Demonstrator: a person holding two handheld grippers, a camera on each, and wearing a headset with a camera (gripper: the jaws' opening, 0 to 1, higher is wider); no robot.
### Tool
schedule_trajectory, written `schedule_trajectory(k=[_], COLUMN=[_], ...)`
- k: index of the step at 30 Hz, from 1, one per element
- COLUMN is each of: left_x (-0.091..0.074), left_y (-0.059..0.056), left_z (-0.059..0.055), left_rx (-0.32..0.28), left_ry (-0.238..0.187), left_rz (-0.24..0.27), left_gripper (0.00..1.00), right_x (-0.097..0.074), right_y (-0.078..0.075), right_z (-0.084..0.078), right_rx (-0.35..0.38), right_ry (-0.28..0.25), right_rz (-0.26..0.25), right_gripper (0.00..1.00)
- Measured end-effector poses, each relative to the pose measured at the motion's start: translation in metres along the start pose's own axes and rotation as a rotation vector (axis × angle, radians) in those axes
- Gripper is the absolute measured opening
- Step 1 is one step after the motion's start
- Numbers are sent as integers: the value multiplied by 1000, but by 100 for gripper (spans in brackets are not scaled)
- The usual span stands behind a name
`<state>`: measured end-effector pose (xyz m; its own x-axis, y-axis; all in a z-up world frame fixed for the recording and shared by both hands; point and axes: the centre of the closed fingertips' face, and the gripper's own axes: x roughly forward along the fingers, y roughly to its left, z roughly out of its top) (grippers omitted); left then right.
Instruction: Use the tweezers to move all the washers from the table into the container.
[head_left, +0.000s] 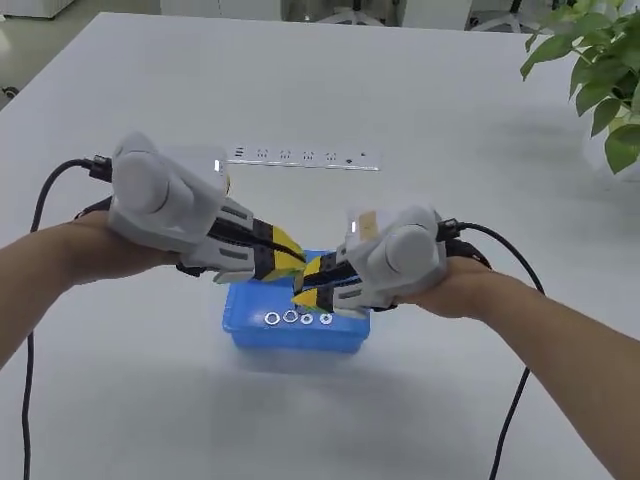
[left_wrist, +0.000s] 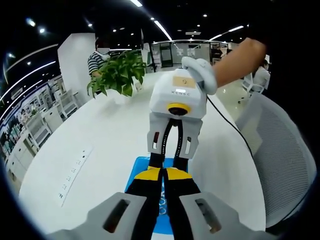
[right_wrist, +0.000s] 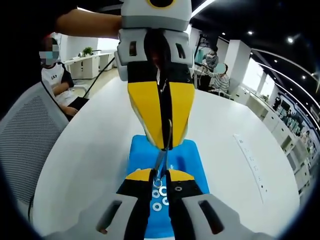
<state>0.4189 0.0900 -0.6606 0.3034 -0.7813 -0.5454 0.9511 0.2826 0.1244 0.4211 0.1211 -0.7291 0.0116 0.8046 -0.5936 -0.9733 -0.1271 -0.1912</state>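
A blue container (head_left: 250, 333) sits on the white table with several metal washers (head_left: 298, 318) lying in a row inside it. Both grippers meet tip to tip just above it. My left gripper (head_left: 287, 250) comes in from the left and my right gripper (head_left: 303, 284) from the right. Thin metal tweezers (right_wrist: 163, 155) run from my right gripper (right_wrist: 159, 176) up into the yellow jaws of the left gripper (right_wrist: 162, 142), and both look shut on them. The washers (right_wrist: 159, 196) and the container (right_wrist: 190, 165) lie below the tweezers. My left gripper (left_wrist: 162, 175) faces the right gripper (left_wrist: 168, 162).
A white power strip (head_left: 305, 157) lies on the table beyond the container. A potted plant (head_left: 595, 70) stands at the far right edge. A mesh chair (left_wrist: 285, 165) stands beside the table, and people sit in the background.
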Motion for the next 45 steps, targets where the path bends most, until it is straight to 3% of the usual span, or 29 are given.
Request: schedule_trajectory(k=[18,28,36,45], left_x=[-17,-24,-28,-27], left_y=[-25,-39,-51,-65], left_z=[17,18,13,-4], left_rx=[24,32,30,20], left_ry=[2,10,14,49], left_rz=[-18,-25,-30,-44], left_gripper=[5,5,5,5], right_x=[-18,-24,-27,-25], right_y=[23,36,47,63], right_z=[18,21,20,11], right_rx=[19,3,-15,-33], right_ry=[-16,-9,18,65], right_rz=[-16,-12,10,45], right_gripper=[11,8,7,7])
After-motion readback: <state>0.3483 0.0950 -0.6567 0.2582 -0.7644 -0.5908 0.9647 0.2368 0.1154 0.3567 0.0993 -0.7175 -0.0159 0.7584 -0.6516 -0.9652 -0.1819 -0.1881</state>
